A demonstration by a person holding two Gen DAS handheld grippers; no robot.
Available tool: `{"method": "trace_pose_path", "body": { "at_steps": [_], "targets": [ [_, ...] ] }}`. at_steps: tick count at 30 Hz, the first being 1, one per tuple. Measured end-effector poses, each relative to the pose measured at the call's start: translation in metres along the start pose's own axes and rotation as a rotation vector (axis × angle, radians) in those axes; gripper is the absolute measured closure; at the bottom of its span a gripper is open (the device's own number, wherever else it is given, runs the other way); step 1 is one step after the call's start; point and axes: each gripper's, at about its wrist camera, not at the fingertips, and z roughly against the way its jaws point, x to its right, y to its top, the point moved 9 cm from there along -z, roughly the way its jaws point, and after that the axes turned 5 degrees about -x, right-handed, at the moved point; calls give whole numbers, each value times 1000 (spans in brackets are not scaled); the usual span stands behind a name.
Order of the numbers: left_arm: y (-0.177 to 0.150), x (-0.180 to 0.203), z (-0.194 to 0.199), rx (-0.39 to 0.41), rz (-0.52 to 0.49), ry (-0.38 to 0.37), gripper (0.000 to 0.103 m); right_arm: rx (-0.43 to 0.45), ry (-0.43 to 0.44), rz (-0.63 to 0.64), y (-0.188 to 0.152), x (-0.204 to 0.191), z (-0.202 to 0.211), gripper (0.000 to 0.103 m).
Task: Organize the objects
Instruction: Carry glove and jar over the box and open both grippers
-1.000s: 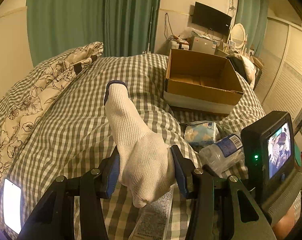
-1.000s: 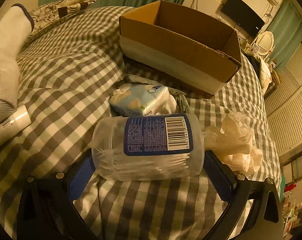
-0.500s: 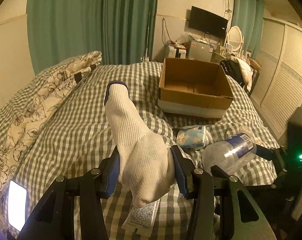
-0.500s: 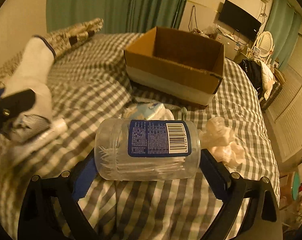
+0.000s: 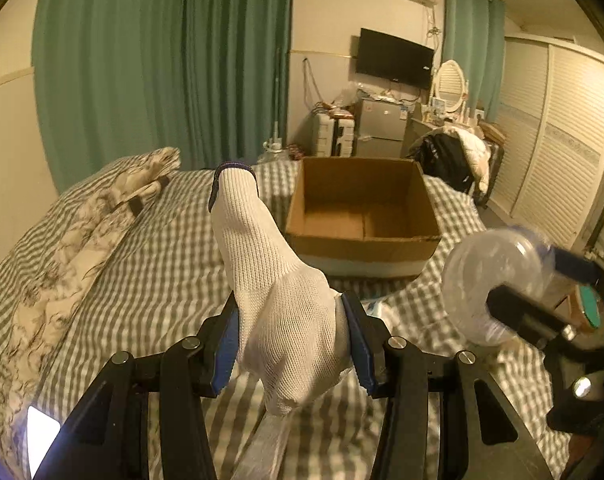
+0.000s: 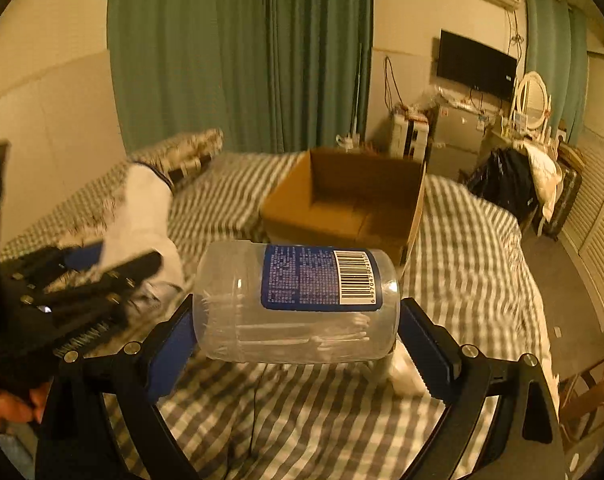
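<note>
My left gripper (image 5: 288,346) is shut on a white knitted glove (image 5: 270,280) with a dark cuff, held up above the checked bed. My right gripper (image 6: 296,330) is shut on a clear plastic jar of cotton swabs (image 6: 298,300) with a blue label, held sideways in the air. The jar also shows blurred in the left wrist view (image 5: 494,280). An open, empty cardboard box (image 5: 362,216) sits on the bed ahead of both grippers; it also shows in the right wrist view (image 6: 342,204). The glove and left gripper appear at the left of the right wrist view (image 6: 142,216).
A white tube (image 5: 262,448) lies on the bed under the glove. A patterned pillow (image 5: 102,216) lies at the left. A lit phone (image 5: 42,432) lies at the lower left. A white crumpled item (image 6: 402,368) lies under the jar. Green curtains, a fridge and a wardrobe stand beyond.
Both grippers have risen from the bed with the glove and the jar. The box now sits lower and farther ahead, with its inside in view.
</note>
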Motion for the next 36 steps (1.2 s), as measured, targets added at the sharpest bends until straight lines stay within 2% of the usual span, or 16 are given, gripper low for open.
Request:
{"method": "trace_pose_path", "body": {
  "at_steps": [3,5,9,13,19,22,26,31,34,36],
  "targets": [
    [15,9,-7,5,-7,-26,54,39,-35,20,20,8,7,13],
    [25,15,-15,5,-12,-53,54,35,-12,6,30,14,1,13],
    [51,17,-32,13,-30,-50,54,47,-31,8,48,30,-8,13],
    [78,20,-55,17,-39,-57,54,60,-4,-13,74,46,-22,13],
    [116,27,-103,14,-47,-54,54,66,-9,-28,115,72,-61,13],
    [128,36,-132,-4,-50,-83,54,51,0,-39,130,81,-91,13],
    [134,46,-170,-32,-64,-99,54,12,-4,-39,143,93,-134,13],
    [121,49,-211,-83,-59,-121,54,-48,-19,-37,139,105,-181,13],
    [113,45,-221,-100,-40,-128,47,-91,-14,-46,130,108,-202,12],
    [111,43,-219,-101,-34,-131,39,-104,-14,-57,127,114,-210,12]
  ]
}}
